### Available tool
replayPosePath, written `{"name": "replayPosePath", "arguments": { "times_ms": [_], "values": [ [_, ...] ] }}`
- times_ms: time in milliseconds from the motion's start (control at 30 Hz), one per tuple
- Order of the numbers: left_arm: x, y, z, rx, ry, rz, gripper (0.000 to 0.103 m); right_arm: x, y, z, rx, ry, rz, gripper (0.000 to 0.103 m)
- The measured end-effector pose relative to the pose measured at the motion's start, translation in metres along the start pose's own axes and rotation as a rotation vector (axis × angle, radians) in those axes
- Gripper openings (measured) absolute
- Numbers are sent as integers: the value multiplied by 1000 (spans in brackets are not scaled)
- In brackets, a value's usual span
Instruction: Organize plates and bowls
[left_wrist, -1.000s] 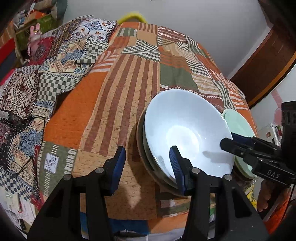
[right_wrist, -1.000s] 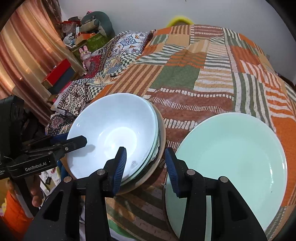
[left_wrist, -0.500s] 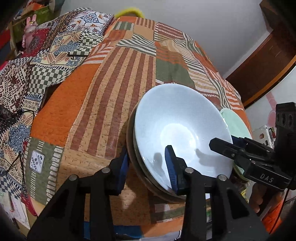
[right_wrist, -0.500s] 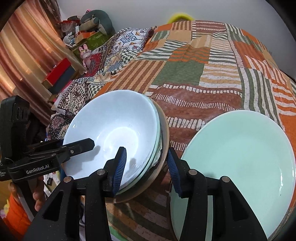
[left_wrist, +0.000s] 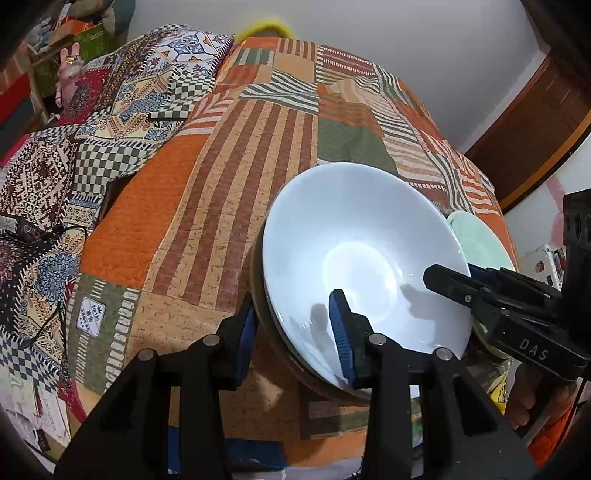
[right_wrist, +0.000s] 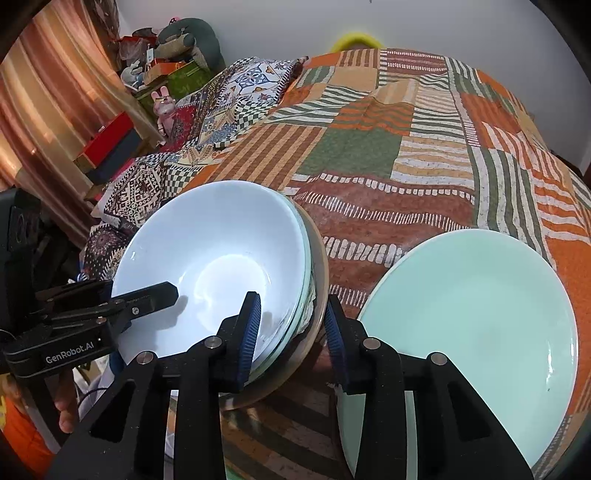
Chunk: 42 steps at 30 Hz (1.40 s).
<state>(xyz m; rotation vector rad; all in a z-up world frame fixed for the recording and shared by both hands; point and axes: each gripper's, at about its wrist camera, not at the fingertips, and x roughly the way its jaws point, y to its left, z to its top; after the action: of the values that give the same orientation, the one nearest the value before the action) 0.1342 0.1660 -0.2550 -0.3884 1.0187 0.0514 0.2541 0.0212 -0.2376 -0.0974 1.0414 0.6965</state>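
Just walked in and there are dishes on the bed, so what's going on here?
A person with a gripper in each hand is working on a stack of bowls on a patchwork quilt. The left gripper and the right gripper each straddle opposite rims of the stack, jaws open, not visibly clamped. A pale green plate lies beside it, untouched.

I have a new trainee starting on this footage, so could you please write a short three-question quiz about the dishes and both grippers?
1. True or false: the white bowl sits on top of a stack.
2. Which dish lies alone on the quilt? A) green plate B) white bowl C) red cup
3. Fill in: both the left gripper and right gripper straddle the stack's ____.

Key: 1 true; 2 A; 3 rim.
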Motion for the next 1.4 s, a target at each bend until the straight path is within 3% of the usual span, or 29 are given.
{"name": "replayPosePath", "arguments": {
  "times_ms": [200, 467, 833, 1133, 1400],
  "values": [
    [-12, -9, 2, 29, -24, 30, 39, -4, 0, 0, 18, -1, 14, 32],
    [-35, -26, 8, 42, -77, 16, 39, -33, 0, 4, 22, -82, 20, 32],
    [-68, -78, 22, 131, -164, -22, 39, -83, -21, 0, 66, -189, -4, 32],
    [-66, -129, 22, 217, -142, -57, 39, -119, -55, -13, 111, -252, -47, 32],
    [-49, -169, 17, 290, -101, -69, 39, -132, -83, -33, 168, -255, -82, 32]
  ]
}}
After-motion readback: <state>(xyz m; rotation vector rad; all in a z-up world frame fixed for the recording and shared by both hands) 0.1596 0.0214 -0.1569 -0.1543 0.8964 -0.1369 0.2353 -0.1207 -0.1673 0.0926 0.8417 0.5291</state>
